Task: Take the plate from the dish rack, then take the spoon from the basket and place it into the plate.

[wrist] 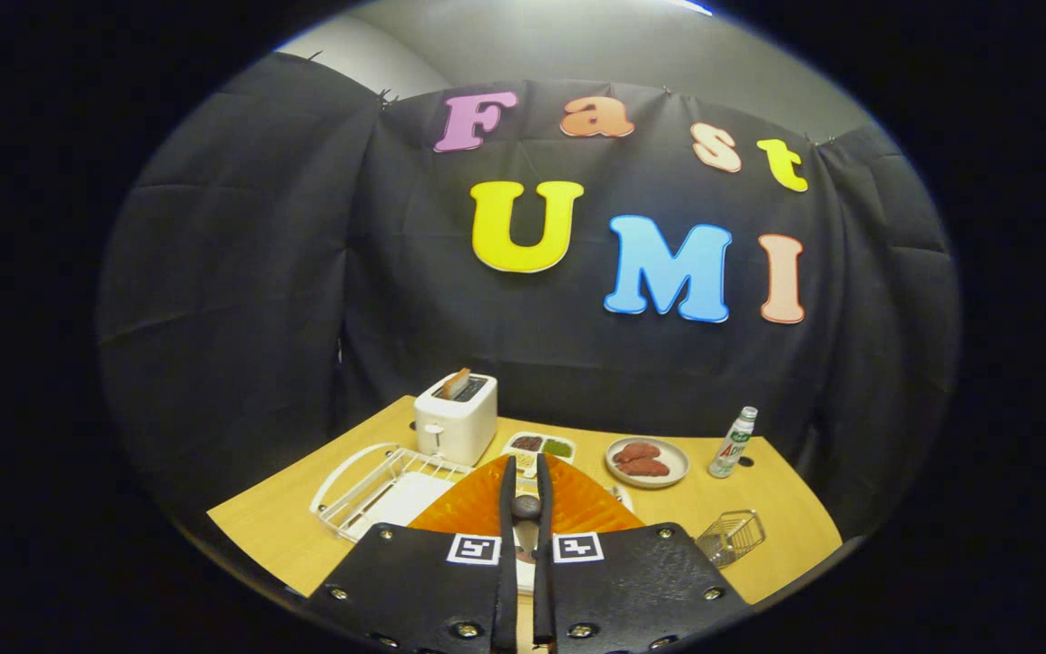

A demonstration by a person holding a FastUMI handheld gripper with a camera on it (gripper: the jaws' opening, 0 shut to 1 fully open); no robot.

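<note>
Booth interior: table and draped walls.
A light wooden table [786,513] is enclosed by a black cloth wall [241,300], creased and hung in panels; a pale grey ceiling [577,45] is seen above, brightly lit.

orange ribbed plate [473,509], white toaster [456,420] and white rack [369,486], tan wood table [287,536], reddish-brown food on a pale dish [646,460]

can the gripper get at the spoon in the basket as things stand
Probably not yet. The gripper is shut on the orange plate, held above the table. The wire basket sits off to its right with nothing in between, but the fingers are occupied.
</note>
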